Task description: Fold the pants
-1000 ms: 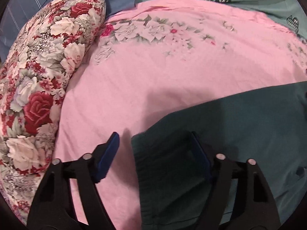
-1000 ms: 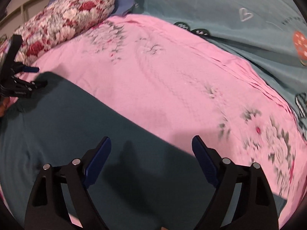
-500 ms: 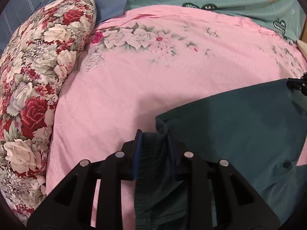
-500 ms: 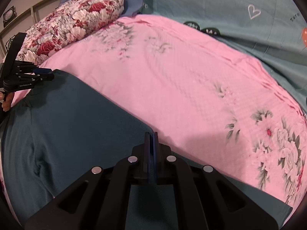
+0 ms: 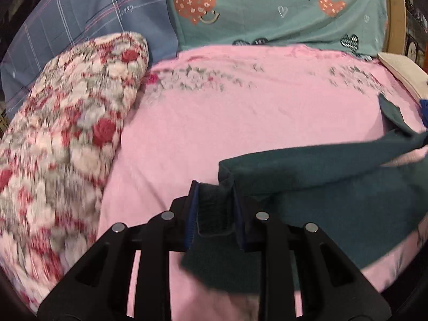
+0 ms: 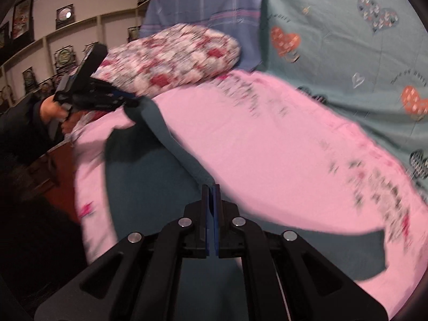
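Dark teal pants (image 5: 334, 187) lie on a pink bed sheet (image 5: 227, 123). My left gripper (image 5: 215, 208) is shut on a thick bunch of the pants' edge at one end and holds it above the sheet. My right gripper (image 6: 212, 214) is shut on the far edge of the pants (image 6: 149, 187) further along, also lifted. The raised edge stretches between the two grippers. In the right wrist view the left gripper (image 6: 125, 100) shows at the left, with cloth hanging from it.
A floral pillow (image 5: 67, 133) lies along the left of the bed. A blue plaid pillow (image 5: 93, 21) and a teal heart-print cover (image 5: 281, 13) stand at the back. Wall shelves (image 6: 53, 48) and the bed's edge show left in the right wrist view.
Both grippers closed on the pants' edge from open a second ago. Both have since risen, lifting the edge off the sheet.
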Demonstrator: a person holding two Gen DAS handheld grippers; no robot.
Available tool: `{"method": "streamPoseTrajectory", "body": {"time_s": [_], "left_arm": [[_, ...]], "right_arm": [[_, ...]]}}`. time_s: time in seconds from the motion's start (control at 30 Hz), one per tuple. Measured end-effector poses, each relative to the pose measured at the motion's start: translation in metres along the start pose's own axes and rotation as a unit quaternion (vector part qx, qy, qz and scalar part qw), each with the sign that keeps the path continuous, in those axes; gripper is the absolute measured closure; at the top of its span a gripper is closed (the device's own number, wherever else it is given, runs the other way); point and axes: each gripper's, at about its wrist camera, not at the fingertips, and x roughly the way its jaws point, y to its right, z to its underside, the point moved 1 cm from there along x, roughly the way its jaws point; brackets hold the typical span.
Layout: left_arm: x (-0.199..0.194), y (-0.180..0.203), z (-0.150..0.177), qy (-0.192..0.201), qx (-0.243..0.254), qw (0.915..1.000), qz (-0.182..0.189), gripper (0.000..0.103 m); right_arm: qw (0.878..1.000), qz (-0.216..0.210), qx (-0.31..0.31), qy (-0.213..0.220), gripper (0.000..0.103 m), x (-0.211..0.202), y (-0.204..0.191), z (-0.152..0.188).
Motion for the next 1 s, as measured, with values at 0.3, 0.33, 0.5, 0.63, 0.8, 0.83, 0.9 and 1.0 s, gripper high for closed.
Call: {"method": "streamPoseTrajectory", "body": {"time_s": [0.3,0.33,0.5,0.63,0.8,0.83,0.9,1.0], "left_arm": [[0.012,-0.005,0.064,-0.016,-0.038,0.9991,0.004,0.06],[0.01,-0.005,0.062,-0.013,-0.034,0.9993,-0.002,0.045],[0.027,-0.001,0.059,-0.037,-0.008,0.9993,-0.01,0.077],[0.021,-0.006,0.048,-0.024,0.009,0.9995,-0.02,0.08],[-0.007,-0.021,0.02,0.052,0.019,0.998,-0.029,0.08],[-0.003,-0.019,0.023,0.043,0.032,0.9983,-0.024,0.075],[0.015,-0.019,0.043,0.008,0.043,0.9988,-0.024,0.06],[0.019,-0.028,0.073,-0.016,0.04,0.9987,-0.027,0.041]], "right_arm": [[0.998,0.002,0.054,-0.022,0.101,0.035,-0.029,0.054],[0.998,0.003,0.053,-0.018,0.101,0.033,-0.03,0.053],[0.998,-0.007,0.066,-0.017,0.101,0.036,-0.027,0.054],[0.997,-0.015,0.073,0.014,0.101,0.019,-0.03,0.047],[0.997,-0.05,0.057,0.007,0.101,0.021,-0.053,0.05],[0.997,-0.053,0.056,-0.013,0.101,0.031,-0.057,0.055],[0.996,-0.054,0.059,-0.038,0.101,0.045,-0.062,0.067],[0.996,-0.056,0.063,-0.029,0.1,0.04,-0.063,0.067]]}}
